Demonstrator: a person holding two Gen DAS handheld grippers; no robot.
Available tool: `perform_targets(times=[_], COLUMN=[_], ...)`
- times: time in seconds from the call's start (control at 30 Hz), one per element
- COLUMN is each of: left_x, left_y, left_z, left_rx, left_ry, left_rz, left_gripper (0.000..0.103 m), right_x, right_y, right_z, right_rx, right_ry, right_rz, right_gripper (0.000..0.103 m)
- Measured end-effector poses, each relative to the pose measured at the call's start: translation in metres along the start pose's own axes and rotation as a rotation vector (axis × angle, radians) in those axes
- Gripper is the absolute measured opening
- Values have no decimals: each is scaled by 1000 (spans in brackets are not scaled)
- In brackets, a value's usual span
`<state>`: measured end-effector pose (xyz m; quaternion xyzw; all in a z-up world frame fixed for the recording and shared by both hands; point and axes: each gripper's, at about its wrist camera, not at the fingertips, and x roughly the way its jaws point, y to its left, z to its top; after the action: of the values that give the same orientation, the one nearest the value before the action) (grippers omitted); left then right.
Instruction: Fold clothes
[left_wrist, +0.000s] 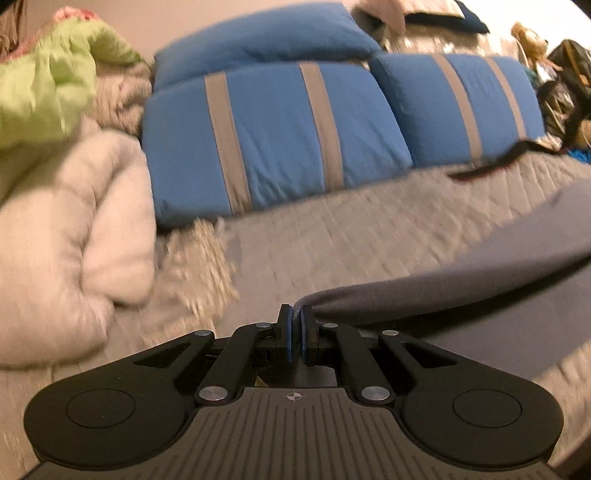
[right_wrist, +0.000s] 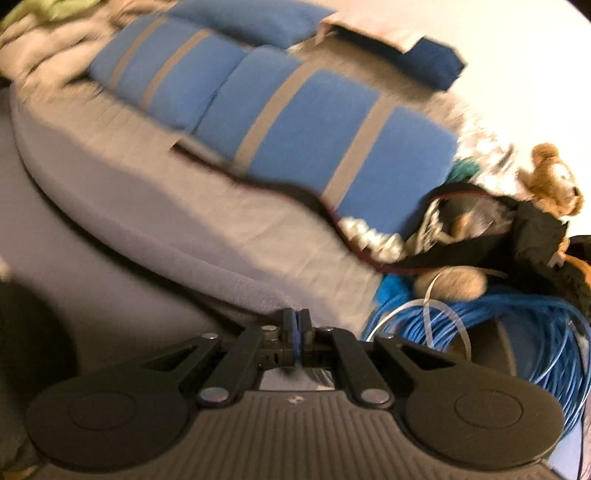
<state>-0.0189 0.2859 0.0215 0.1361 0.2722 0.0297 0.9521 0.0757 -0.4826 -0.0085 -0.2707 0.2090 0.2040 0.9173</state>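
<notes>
Grey garment stretched taut above the bed, long axis running between both corners: left hand-held gripper clamped on one, right hand-held gripper pinching the other. Neither nearer.

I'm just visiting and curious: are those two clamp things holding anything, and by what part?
Yes. Each hand-held gripper, left and right, is shut on the edge of the grey garment, pinching it between its fingertips.
</notes>
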Motion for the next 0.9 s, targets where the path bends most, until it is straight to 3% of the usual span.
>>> perform_targets(times=[0.1,0.13,0.17,0.33,0.37,0.57,0.7,0.9], left_x=[-7,-10,-14,-37,-41,-55,-57,-48], left_y=[2,5,7,10,7,-41,-82,-167], left_z=[-7,-8,-7,9,16,65,99,133], left_rx=[-41,-58,-73,-90,-74,63,126,243], left_ry=[48,64,77,72,71,28,-11,-66], left_rz=[-26,-28,-30,-44,-48,-137,-239,-401], left_gripper=[12,19,31,47,50,63,65,66], right_x=[-2,-3,-4,-11,-11,0,17,42], right_y=[10,12,13,17,18,32,42,46], right_z=[-7,-8,-8,-10,-12,-24,-31,-35], right_rx=[-36,-49,-64,-181,-210,-429,-617,-722], right_ry=[40,50,57,69,76,126,158,228], right_rz=[20,22,19,-53,-69,-123,-194,-203], right_gripper=[2,7,26,64,67,68,67,65])
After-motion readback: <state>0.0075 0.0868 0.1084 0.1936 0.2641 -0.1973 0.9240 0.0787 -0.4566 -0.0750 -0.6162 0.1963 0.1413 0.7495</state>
